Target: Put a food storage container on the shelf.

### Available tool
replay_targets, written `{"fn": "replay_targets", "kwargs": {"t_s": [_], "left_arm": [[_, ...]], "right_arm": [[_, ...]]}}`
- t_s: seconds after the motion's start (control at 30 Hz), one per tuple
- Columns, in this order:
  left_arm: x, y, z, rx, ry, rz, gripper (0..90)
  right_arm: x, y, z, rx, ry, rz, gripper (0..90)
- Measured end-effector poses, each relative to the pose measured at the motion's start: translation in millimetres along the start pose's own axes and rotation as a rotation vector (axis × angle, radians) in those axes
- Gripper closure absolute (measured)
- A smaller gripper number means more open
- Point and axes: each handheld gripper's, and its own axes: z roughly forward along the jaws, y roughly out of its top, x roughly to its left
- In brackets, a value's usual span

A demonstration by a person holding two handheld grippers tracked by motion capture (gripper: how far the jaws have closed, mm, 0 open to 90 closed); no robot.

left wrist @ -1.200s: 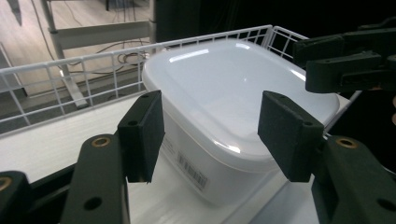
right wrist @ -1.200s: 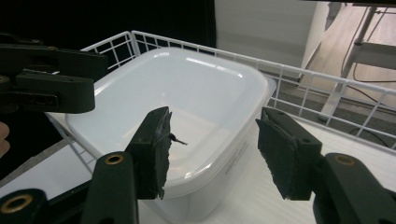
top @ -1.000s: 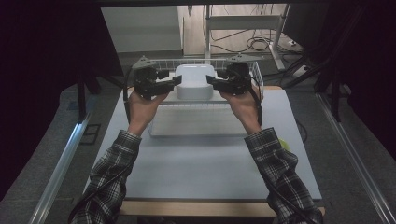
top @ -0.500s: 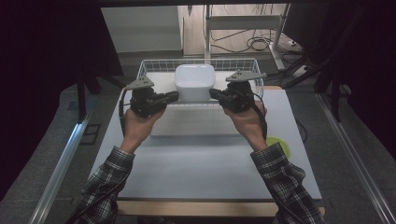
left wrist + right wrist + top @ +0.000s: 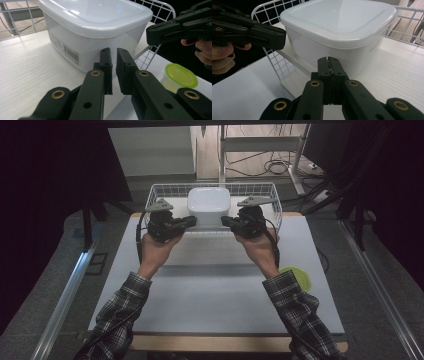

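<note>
A white lidded plastic container [image 5: 208,205] sits in a white wire basket [image 5: 272,195] at the table's far end. My left gripper [image 5: 192,221] hovers at the basket's near rim, just left of the container's front; my right gripper [image 5: 225,221] mirrors it on the right. In the left gripper view the jaws [image 5: 113,53] stand almost together with a thin gap and nothing between, pointing at the container [image 5: 95,22]. In the right gripper view the jaws [image 5: 328,60] are pressed together, empty, facing the container [image 5: 337,27].
A small cup with a green lid [image 5: 296,277] stands on the white table [image 5: 210,295] near its right edge, by my right sleeve. The basket's wire wall [image 5: 274,62] lies between the grippers and the container. Dark floor and metal rails flank the table.
Both grippers have drawn back from the container's sides toward me, to the basket's near rim. The container stays in the basket.
</note>
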Motion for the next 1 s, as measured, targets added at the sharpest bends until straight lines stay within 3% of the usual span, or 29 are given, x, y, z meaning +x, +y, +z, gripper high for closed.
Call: {"fn": "replay_targets", "kwargs": {"t_s": [0.13, 0.37, 0.4, 0.7, 1.0], "left_arm": [[-8.1, -8.1, -8.6, -0.003, -0.006, 0.023, 74.2], [-27.3, -28.4, -19.6, 0.035, 0.014, 0.079, 39.9], [-27.3, -28.4, -19.6, 0.035, 0.014, 0.079, 37.1], [-46.4, -55.3, -24.8, 0.064, -0.003, 0.123, 20.8], [-59.5, -79.3, -32.3, 0.068, -0.026, 0.103, 11.6]], "right_arm": [[4.0, -7.8, -10.8, -0.012, 0.014, -0.002, 78.1], [9.0, -37.3, -32.5, -0.004, 0.061, 0.015, 51.5], [9.0, -37.3, -32.5, -0.004, 0.061, 0.015, 51.5], [11.4, -66.5, -47.4, -0.005, 0.069, 0.004, 32.4], [15.9, -92.7, -55.4, 0.019, 0.073, 0.002, 19.3]]}}
